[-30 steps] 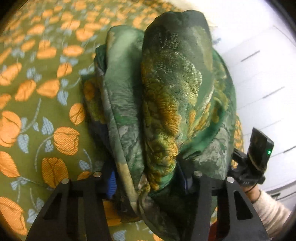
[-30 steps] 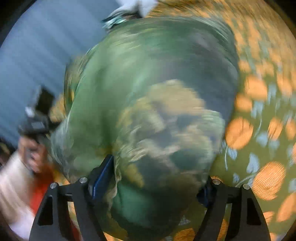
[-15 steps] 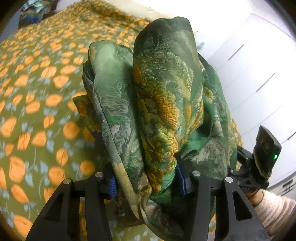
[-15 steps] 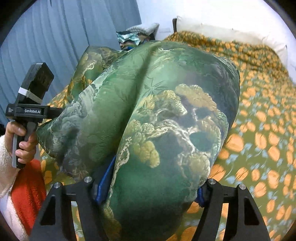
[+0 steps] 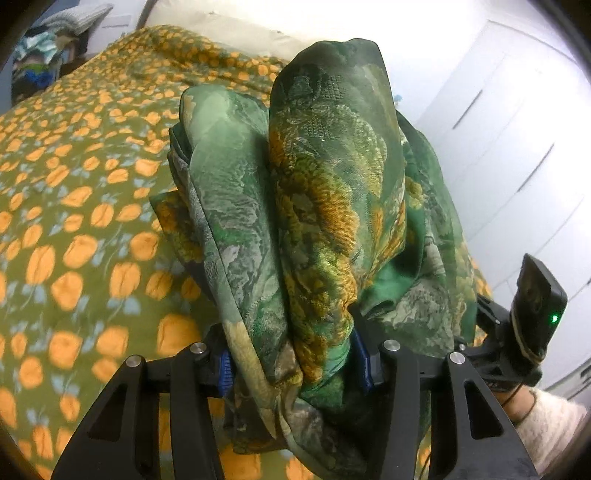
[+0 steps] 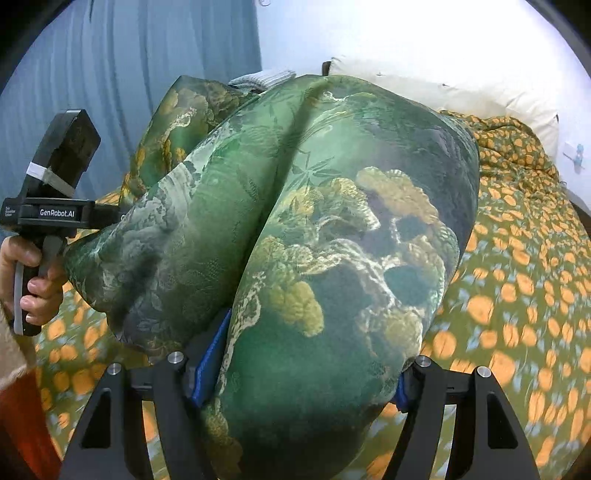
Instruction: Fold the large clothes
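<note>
Both wrist views face down, close — sharing garment and bed.

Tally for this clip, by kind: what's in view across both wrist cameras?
Green patterned garment: 1
Claws: 2, left claw and right claw, both clamped on the garment
Floral bedspread: 1
White pillow: 1
Total: 5

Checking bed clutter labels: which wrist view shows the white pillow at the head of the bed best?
Right wrist view: the white pillow lies bright and mostly unobstructed above the bedspread. In the left wrist view the pillow is only a washed-out strip, partly hidden behind the green garment.
</note>
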Demonstrator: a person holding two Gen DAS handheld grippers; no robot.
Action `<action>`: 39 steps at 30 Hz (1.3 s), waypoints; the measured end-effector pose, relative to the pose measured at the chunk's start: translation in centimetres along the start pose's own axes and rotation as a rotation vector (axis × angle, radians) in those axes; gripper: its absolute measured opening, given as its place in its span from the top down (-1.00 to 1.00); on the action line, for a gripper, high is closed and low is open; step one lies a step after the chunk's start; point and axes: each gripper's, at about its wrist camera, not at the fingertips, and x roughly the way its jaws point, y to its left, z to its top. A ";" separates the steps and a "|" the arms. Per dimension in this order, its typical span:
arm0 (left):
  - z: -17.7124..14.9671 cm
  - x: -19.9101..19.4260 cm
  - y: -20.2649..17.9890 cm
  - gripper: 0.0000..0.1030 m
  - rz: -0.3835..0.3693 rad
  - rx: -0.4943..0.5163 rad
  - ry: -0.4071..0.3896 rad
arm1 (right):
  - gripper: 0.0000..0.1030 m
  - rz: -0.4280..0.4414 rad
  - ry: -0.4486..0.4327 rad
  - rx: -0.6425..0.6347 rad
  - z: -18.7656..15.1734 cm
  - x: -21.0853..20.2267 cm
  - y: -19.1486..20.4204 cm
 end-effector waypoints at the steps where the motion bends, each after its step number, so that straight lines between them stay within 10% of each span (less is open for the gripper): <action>1: 0.3 0.7 0.1 0.02 0.002 -0.005 0.004 | -0.37 0.003 0.003 0.011 0.4 0.5 -0.7; 6: -0.2 7.2 2.9 -0.14 0.039 -0.093 0.130 | -0.37 0.079 0.115 0.150 -0.6 5.3 -5.5; 10: -1.6 8.3 5.7 -1.00 0.038 -0.209 0.109 | -0.67 0.178 0.240 0.349 -4.0 8.7 -9.1; 17: -2.7 3.5 6.0 -0.98 0.035 -0.230 0.063 | -0.88 0.209 0.153 0.467 -5.1 4.3 -10.5; 26: -7.6 -8.1 -5.3 -0.99 0.457 0.090 -0.178 | -0.92 -0.070 0.061 0.267 -4.6 -6.2 -5.8; 39: -11.1 -14.0 -13.2 -0.99 0.639 0.170 -0.293 | -0.97 -0.226 -0.029 0.064 -4.2 -16.6 2.5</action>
